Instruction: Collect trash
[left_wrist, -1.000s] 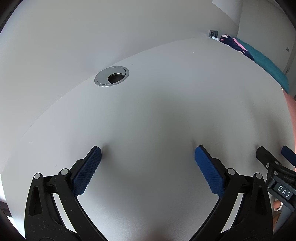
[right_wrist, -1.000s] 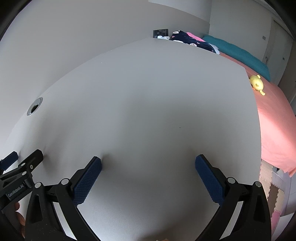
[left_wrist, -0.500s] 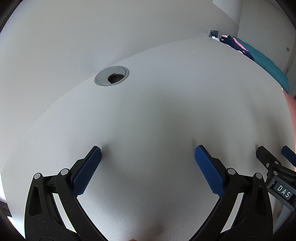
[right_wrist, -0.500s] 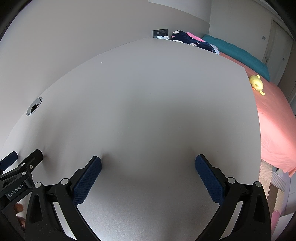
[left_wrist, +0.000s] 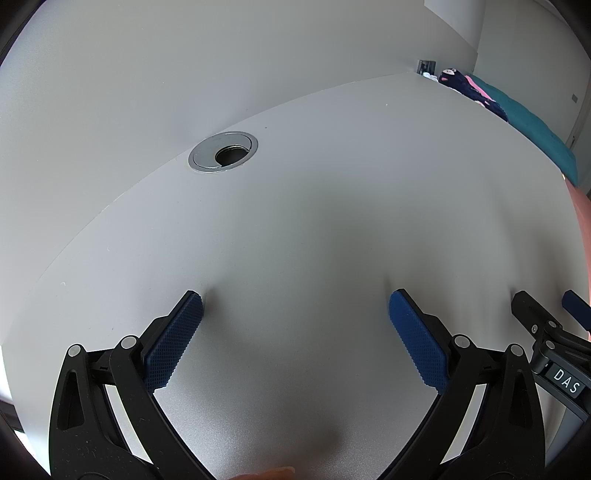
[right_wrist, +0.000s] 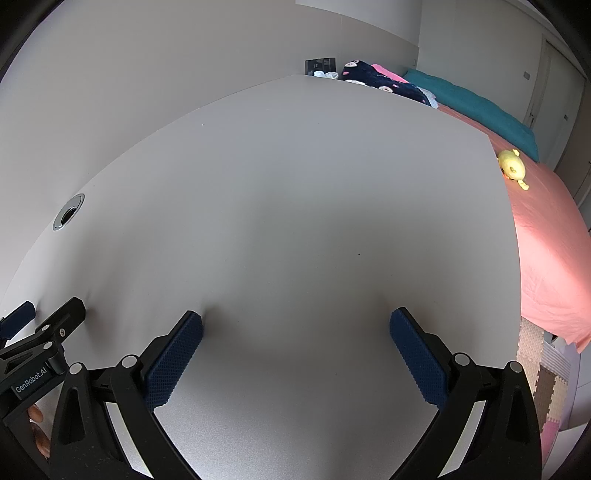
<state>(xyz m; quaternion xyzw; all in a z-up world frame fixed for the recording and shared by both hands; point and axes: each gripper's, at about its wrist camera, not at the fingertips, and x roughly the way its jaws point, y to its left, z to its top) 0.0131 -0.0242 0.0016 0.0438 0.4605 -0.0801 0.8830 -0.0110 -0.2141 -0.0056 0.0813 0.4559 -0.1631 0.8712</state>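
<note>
No trash in either view; its location cannot be told. Left gripper (left_wrist: 295, 321) spread wide, nothing between the blue pads (left_wrist: 173, 343), tips resting on or just above the desk (left_wrist: 332, 206). Right gripper (right_wrist: 295, 332) likewise spread wide and empty, tips low over the same surface. Both side by side: the right unit's tip at the right edge of the left view, the left unit's tip at the left edge of the right view. Step in hand, as a judgement: start or search phase, nothing picked up, collection not yet begun. Next move likely calls for lifting and turning one or both units until trash and a container come into sight, then lining the open pads on either side of a piece before closing. Ahead and left of the left gripper: a metal cable grommet (left_wrist: 222, 151) set into the desk near the wall; in the right view, far left. Far ahead of the right gripper, beyond the desk's end: a dark wall plate (right_wrist: 320, 65) and dark patterned fabric (right_wrist: 384, 83). Right of the right gripper, past the desk edge: a pink bed (right_wrist: 546, 236) with a teal pillow (right_wrist: 476, 110) and a yellow toy (right_wrist: 512, 169); foam mats (right_wrist: 543, 391) on the floor below. Readable writing: "DAS" on the neighbouring unit in the left view; "GenRobot.AI" on the neighbouring unit in the right view. No other label legible.
</note>
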